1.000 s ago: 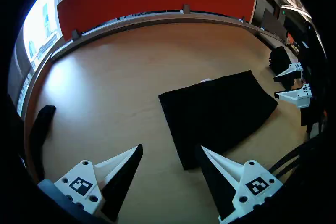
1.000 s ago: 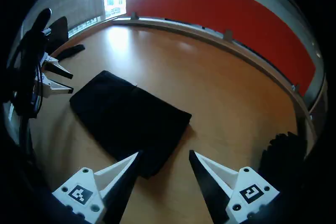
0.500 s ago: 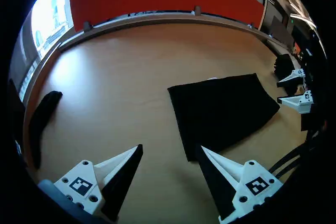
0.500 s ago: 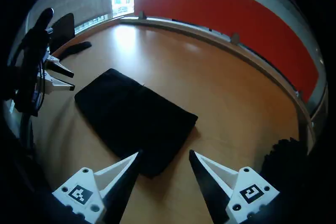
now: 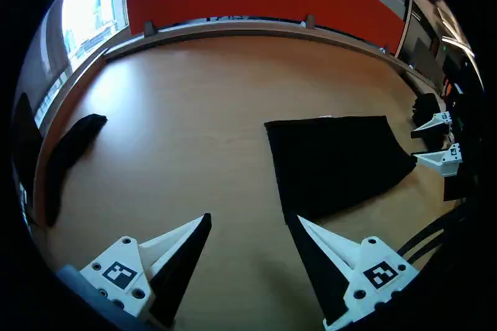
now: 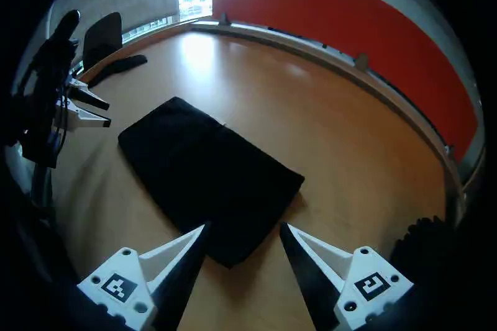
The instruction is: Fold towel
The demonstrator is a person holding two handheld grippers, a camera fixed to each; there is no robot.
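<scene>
Right gripper view, black towel (image 6: 208, 169) just ahead of spread right tongs (image 6: 244, 226), left tongs (image 6: 109, 116) spread too

left claw (image 5: 250, 215) has turned leftward, away from the towel (image 5: 338, 157).

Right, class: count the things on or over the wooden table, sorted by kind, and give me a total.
Hand-held grippers: 2, the left hand-held gripper and the right hand-held gripper, both open
Black towel lying flat: 1
Other black bundles, seemingly cloth: 2, the long bundle and the heap
Total: 5
</scene>
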